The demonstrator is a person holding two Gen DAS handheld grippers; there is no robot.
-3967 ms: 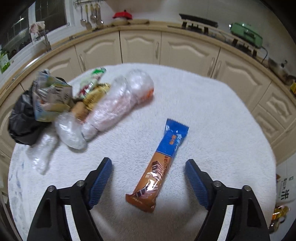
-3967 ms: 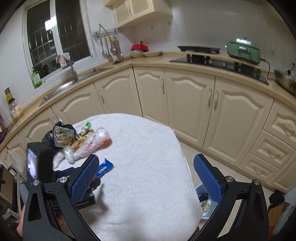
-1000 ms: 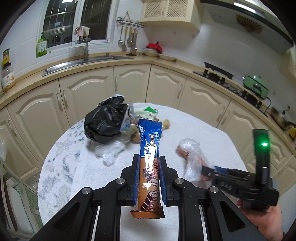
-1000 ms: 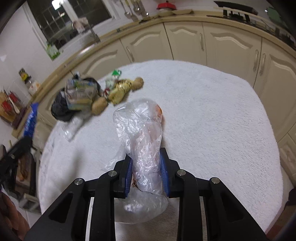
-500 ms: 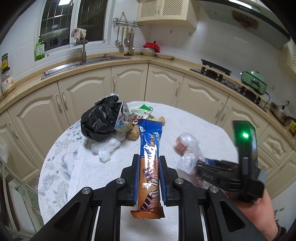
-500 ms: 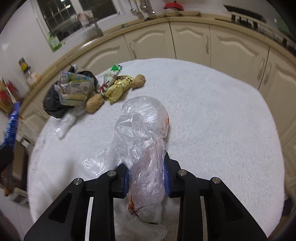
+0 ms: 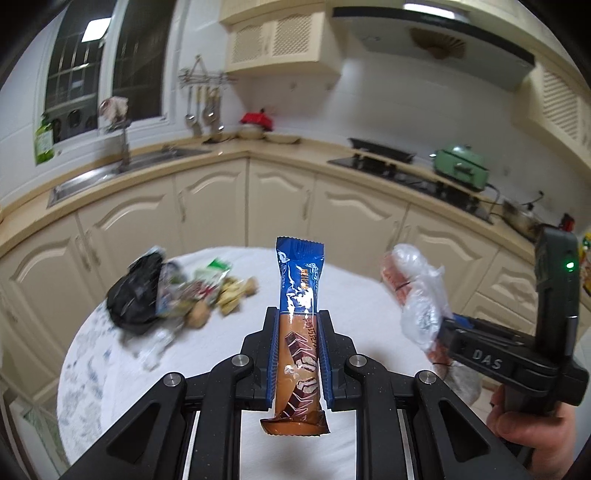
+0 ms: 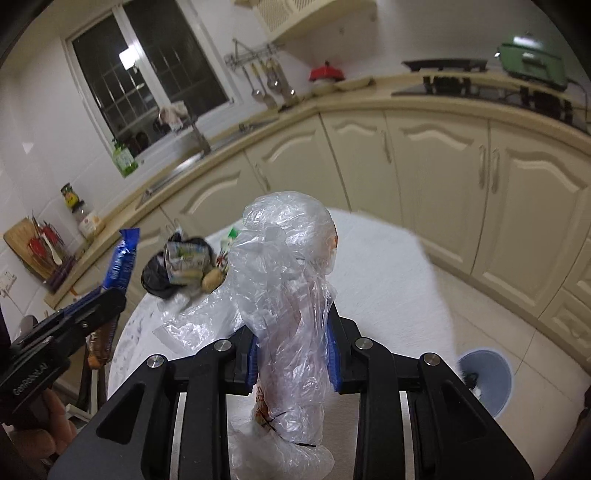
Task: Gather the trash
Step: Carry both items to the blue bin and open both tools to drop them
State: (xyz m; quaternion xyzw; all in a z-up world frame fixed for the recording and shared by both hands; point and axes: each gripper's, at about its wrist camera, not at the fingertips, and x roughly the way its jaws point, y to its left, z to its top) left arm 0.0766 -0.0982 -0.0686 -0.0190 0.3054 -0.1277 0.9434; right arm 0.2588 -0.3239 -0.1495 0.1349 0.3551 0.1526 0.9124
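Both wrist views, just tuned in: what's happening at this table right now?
A person is clearing trash with two handheld tools. The left tool is shut on a snack bar wrapper, the right tool on a crumpled clear plastic bag; both are lifted off the white-covered table. A black bag and more wrappers remain there. A blue bin sits on the floor.

Indoor artificial light, fairly dim, cool white cast. Ceiling lamp reflected as a bright patch in the dark window pane [image 7: 95, 30]. Strong fisheye bending with black vignette at all corners. Motion blur on the crumpled black plastic bag [image 7: 135, 291] and neighbouring litter; the blue-and-orange foil snack wrapper [image 7: 298, 325] stays sharp. Glare on the clear crinkled plastic bag [image 8: 291, 280].
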